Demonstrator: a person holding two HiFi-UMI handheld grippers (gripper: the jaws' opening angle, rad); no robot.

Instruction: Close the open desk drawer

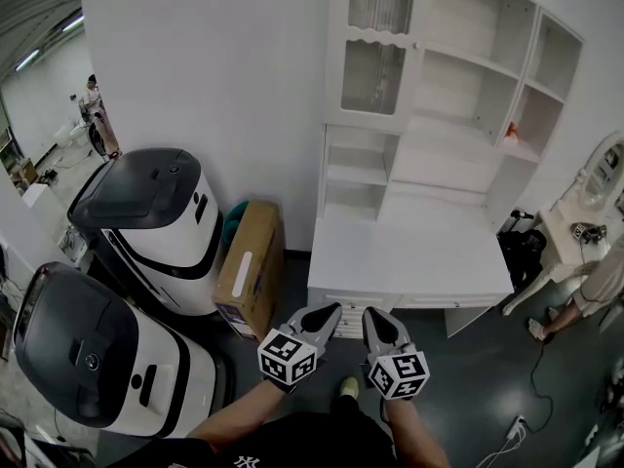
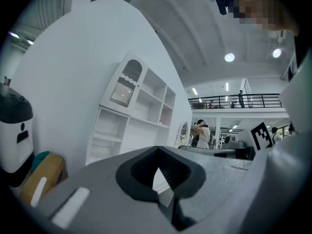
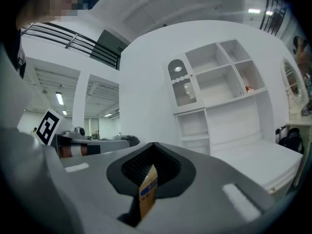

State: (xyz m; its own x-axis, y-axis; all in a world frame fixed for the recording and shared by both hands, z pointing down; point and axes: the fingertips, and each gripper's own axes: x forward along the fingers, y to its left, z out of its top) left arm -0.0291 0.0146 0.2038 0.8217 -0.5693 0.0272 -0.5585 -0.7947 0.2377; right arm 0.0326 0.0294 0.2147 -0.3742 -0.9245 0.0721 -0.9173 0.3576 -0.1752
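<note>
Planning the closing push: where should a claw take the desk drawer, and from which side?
The drawer front, mid-length, straight from the person's side: it's a long flat strip under the desktop, no handle visible, so pushing likely beats pinching.

Floor (image 1: 478,383) bears desk (image 1: 409,252), apparently cardboard box (image 1: 250,266).

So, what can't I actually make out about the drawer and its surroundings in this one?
Drawer: head view, mostly behind the left gripper and right gripper; how far out it stands cannot be told.
Both gripper views: their own tongs block the lower front of the desk.
Orange item on the shelf: head view, too small to identify.
Cardboard box: right gripper view, only a sliver shows through the tongs.
</note>
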